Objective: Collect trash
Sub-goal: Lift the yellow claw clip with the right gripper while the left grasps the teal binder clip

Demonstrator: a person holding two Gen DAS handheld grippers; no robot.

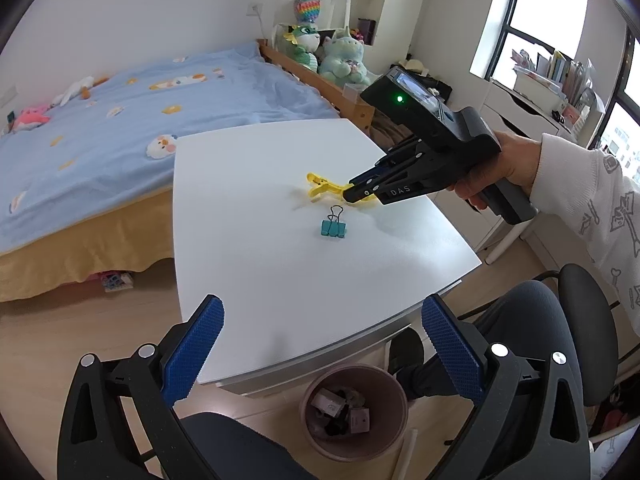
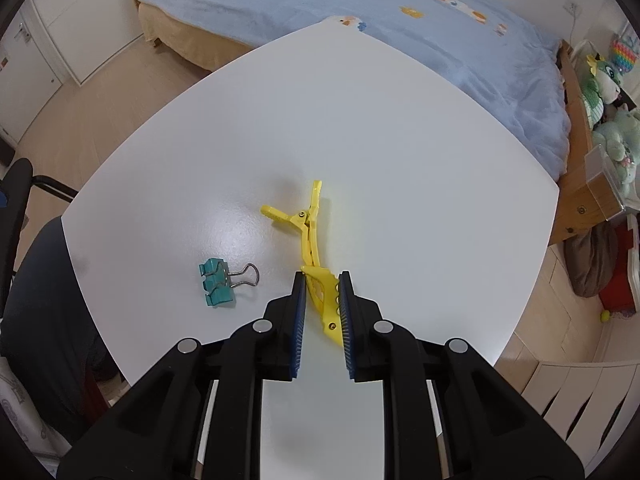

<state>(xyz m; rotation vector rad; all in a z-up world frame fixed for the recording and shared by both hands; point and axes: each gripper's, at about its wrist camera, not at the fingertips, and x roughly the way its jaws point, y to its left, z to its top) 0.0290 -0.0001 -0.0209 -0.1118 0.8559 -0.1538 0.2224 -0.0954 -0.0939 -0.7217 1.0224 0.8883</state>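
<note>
The pink bin point(image 1: 354, 412) stood on the floor under the near edge of the white table point(image 1: 248, 272), and it already had a few things in it: small pale cards or boxes and some dark scraps, too small to name. Judging by that, part of the collecting was done. Two pieces were left on the tabletop: a teal binder clip point(image 1: 333, 227) and a yellow hair clip point(image 1: 325, 187), lying near each other around the middle of the table, with nothing else on it.

On the left, the left gripper point(image 1: 322, 350) hung above the near table edge and the bin, its blue pads point(image 1: 192, 354) spread wide apart with nothing between them and touching nothing.

Going right, in the right wrist view the binder clip point(image 2: 218, 282) lay on the near left part of the table, its wire handle pointing right, a little apart from the hair clip point(image 2: 308, 236). That clip stretched from the middle of the table back toward the camera.

On the right, the right gripper point(image 2: 322, 300) had closed to a narrow gap around the near, toothed end of the hair clip, with both pads against the yellow plastic. The far end seemed to rest on the table, so it was probably gripped but not yet lifted. Still to do, then: carry it to the bin, and collect the binder clip.
</note>
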